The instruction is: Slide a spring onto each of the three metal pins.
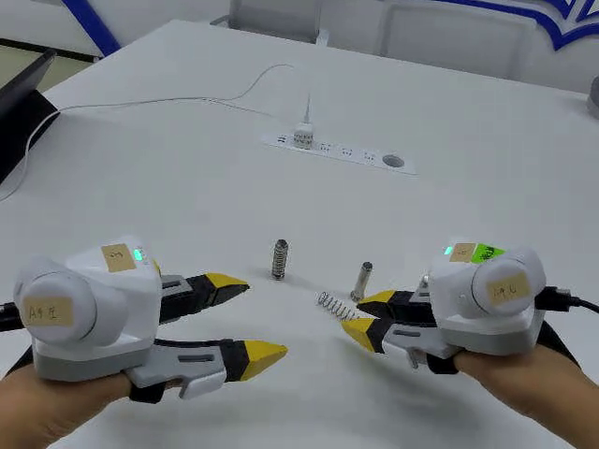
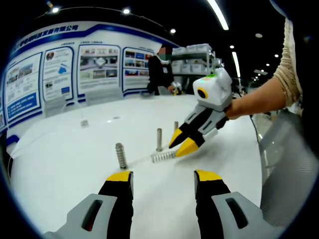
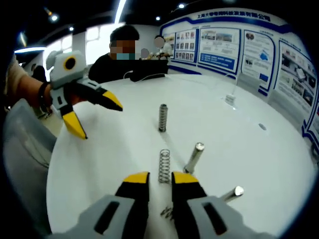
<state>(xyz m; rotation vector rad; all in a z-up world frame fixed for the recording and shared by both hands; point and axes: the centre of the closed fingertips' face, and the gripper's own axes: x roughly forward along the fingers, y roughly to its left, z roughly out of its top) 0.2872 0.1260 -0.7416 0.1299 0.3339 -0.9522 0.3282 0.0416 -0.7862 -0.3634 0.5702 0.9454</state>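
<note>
Nearest the person, over the white worktop (image 1: 140,168): left tool (image 1: 253,318) spread wide, nothing in it. Right tool (image 1: 360,315) only narrowly parted, also holding nothing; its tips sit just beside one end of the loose spring (image 1: 329,304), which lies flat. Just past the spring, a bare pin (image 1: 362,281), upright. Left of that, well apart from both tools, a second pin (image 1: 280,259) with a coil already on it. Right gripper view: third pin (image 3: 233,192), bare, close beside the right tool. Farther back, a power strip (image 1: 337,152).
</note>
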